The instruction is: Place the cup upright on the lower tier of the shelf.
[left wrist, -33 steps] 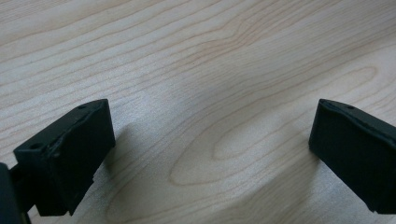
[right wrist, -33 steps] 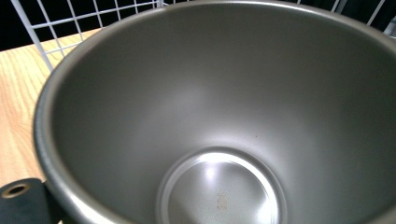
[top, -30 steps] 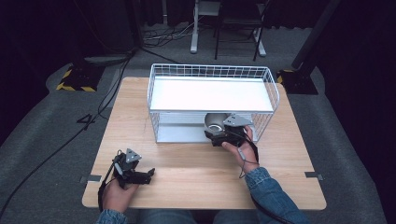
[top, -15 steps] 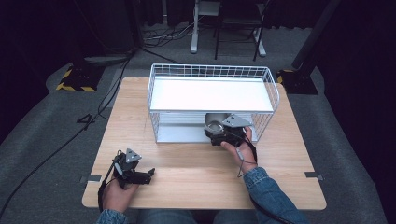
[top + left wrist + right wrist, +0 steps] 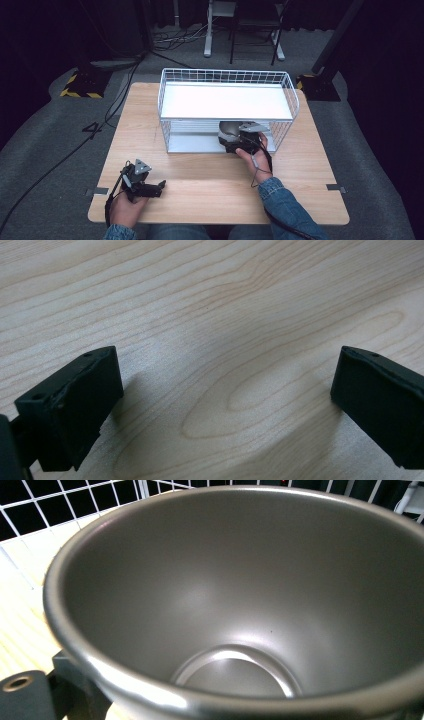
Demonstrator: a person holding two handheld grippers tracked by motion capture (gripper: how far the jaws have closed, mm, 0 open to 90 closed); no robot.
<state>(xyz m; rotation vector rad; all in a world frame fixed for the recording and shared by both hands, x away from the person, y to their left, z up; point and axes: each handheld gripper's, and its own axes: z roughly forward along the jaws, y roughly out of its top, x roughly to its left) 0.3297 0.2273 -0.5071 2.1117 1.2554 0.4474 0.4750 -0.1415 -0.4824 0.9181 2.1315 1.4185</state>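
Light wooden table carries a white wire-mesh rack with a flat white top shelf, set toward the far side. Round grey metal bowl sits at the rack's lower level, front right, under the shelf; the right gripper view looks straight into its hollow. Right gripper is at the bowl's near rim, a black jaw against the rim outside; grip state: cannot tell. Left gripper rests on bare wood at near left, well apart from the rack, jaws spread wide, nothing between.
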